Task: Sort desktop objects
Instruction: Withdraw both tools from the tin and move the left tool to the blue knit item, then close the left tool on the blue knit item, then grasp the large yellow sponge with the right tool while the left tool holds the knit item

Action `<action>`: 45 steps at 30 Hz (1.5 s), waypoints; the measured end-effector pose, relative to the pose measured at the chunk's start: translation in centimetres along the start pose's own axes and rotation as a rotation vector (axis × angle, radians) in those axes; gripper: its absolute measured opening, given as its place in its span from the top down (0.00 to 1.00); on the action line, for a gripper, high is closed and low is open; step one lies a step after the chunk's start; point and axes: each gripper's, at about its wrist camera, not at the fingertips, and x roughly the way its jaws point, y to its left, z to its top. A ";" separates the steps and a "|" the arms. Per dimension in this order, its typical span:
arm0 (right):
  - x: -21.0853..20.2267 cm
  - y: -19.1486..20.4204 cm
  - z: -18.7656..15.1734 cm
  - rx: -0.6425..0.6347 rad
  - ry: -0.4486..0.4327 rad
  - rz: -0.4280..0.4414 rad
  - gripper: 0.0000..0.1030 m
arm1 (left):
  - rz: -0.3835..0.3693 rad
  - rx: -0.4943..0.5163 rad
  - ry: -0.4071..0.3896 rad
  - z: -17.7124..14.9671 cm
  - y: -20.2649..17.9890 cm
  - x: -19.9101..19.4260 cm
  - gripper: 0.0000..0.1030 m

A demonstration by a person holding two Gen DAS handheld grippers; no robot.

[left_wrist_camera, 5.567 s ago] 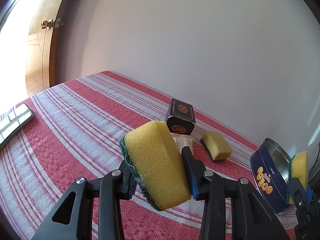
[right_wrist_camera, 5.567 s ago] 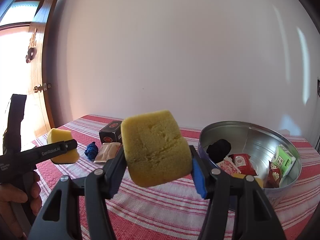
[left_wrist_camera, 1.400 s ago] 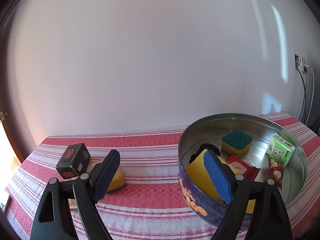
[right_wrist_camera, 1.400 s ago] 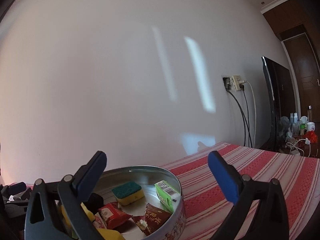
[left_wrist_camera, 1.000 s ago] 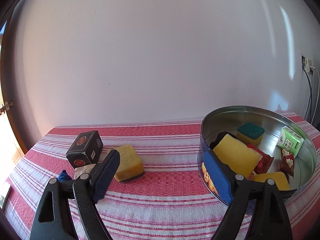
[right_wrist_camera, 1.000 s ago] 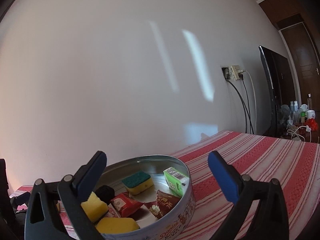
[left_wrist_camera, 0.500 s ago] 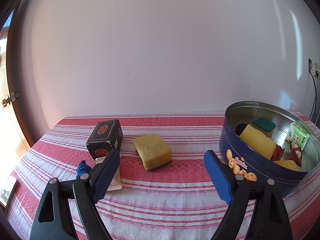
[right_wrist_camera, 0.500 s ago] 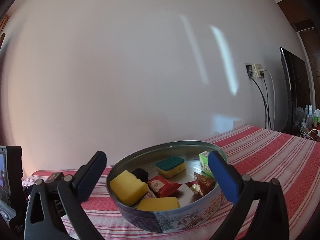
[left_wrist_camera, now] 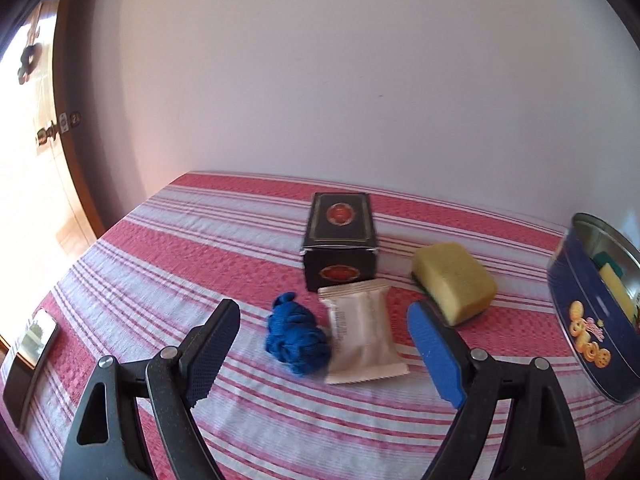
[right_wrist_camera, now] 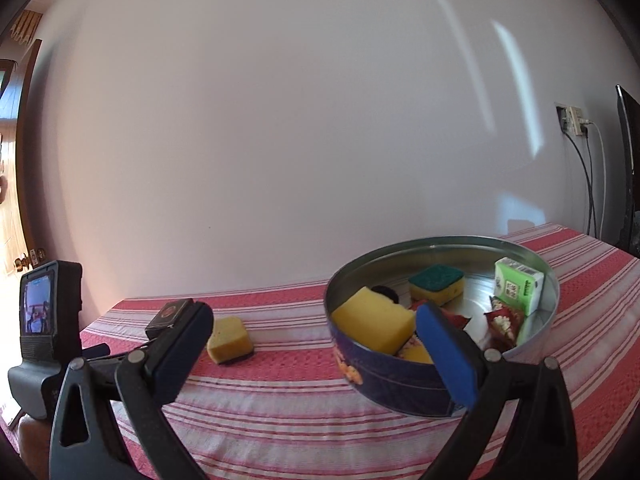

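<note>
My left gripper (left_wrist_camera: 324, 354) is open and empty above the striped cloth. Between and just beyond its fingers lie a blue crumpled cloth (left_wrist_camera: 296, 338) and a white snack packet (left_wrist_camera: 362, 338). Behind them stand a black box (left_wrist_camera: 340, 246) and a yellow sponge (left_wrist_camera: 454, 282). The blue round tin (left_wrist_camera: 592, 312) is at the right edge. My right gripper (right_wrist_camera: 316, 354) is open and empty in front of the tin (right_wrist_camera: 400, 380), which holds yellow sponges (right_wrist_camera: 374, 318), a green-topped sponge (right_wrist_camera: 436, 282), a green carton (right_wrist_camera: 518, 284) and red packets. The loose sponge (right_wrist_camera: 230, 340) lies left of the tin.
A phone (left_wrist_camera: 28, 354) lies at the table's left edge. The left gripper's body with its screen (right_wrist_camera: 40, 316) shows at the left of the right wrist view. A wall runs behind the table. A door (left_wrist_camera: 36, 132) is at far left; cables hang at right (right_wrist_camera: 588, 184).
My left gripper let its sponge go into the tin, then swung left to hang over the blue cloth and white packet. My right gripper dropped its sponge in the tin and pulled back.
</note>
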 end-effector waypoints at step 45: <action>13.2 8.5 -1.5 -0.133 0.415 0.143 0.11 | -0.193 -0.050 -0.024 3.3 7.0 1.4 0.65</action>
